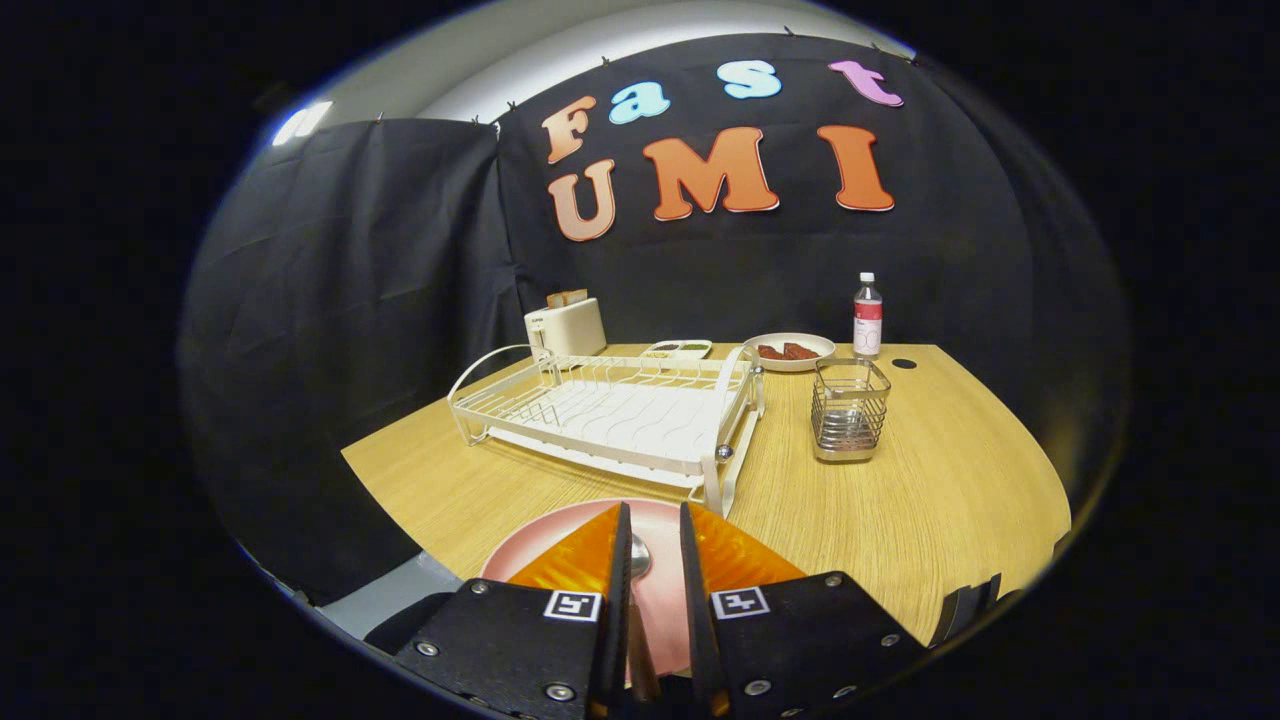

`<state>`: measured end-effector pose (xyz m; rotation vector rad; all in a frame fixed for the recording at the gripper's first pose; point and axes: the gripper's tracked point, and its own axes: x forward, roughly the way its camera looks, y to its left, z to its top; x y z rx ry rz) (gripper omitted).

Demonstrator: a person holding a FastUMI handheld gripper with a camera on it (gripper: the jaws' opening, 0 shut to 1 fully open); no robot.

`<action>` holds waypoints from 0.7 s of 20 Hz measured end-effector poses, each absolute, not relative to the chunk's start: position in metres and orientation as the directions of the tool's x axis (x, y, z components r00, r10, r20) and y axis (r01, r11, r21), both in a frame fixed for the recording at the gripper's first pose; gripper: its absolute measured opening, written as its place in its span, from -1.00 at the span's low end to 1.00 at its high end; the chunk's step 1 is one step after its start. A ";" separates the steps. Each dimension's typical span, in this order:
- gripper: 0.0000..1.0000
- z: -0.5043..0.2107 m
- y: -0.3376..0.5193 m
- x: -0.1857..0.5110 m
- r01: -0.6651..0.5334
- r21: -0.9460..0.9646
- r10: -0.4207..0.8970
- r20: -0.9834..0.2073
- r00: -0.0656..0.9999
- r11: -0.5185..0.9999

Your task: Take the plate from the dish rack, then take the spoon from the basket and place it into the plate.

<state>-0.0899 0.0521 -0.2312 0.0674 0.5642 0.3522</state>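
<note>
The tabletop (pixel 930 480) is seen across the middle of the frame, with the empty dish rack (pixel 610 412) at centre and the wire basket (pixel 849 408) to its right. The pink plate (pixel 545 548) is laid at lower centre, just ahead of the rack. The spoon (pixel 639 556) is seen between the fingers of the gripper (pixel 655 525), its bowl over the plate; whether it is clamped or freed cannot be told. The last step is judged in hand: release, then withdrawal.

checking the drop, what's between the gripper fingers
In the gripper view, the spoon lies between the hand-held gripper fingers, over the pink plate.
</note>
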 end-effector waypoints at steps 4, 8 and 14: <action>-0.25 -0.204 0.051 -0.075 -0.293 0.143 0.326 -0.451 0.831 0.945; 0.03 -0.168 0.057 -0.058 -0.273 0.145 0.308 -0.373 0.875 0.951; 0.58 -0.119 0.057 -0.035 -0.195 0.146 0.229 -0.272 0.935 0.970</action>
